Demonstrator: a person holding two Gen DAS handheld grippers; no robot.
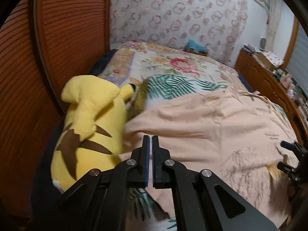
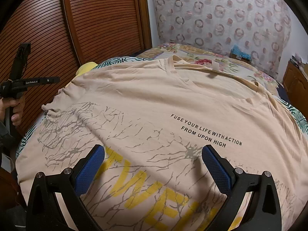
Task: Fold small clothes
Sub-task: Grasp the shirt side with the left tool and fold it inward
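Note:
A peach T-shirt lies spread on the bed, collar at the far side, with black lettering, grey crack print and yellow letters. It also shows in the left wrist view, rumpled at its left edge. My right gripper is open, low over the shirt's printed front, holding nothing. My left gripper is shut, its fingertips just above the shirt's left edge beside the plush toy; nothing shows between the pads. The left gripper also shows in the right wrist view, held off the bed's left side.
A yellow plush toy lies on the bed's left side against the wooden louvred wardrobe. A floral bedspread covers the bed. A wooden dresser with clutter stands along the right. A padded headboard is at the far end.

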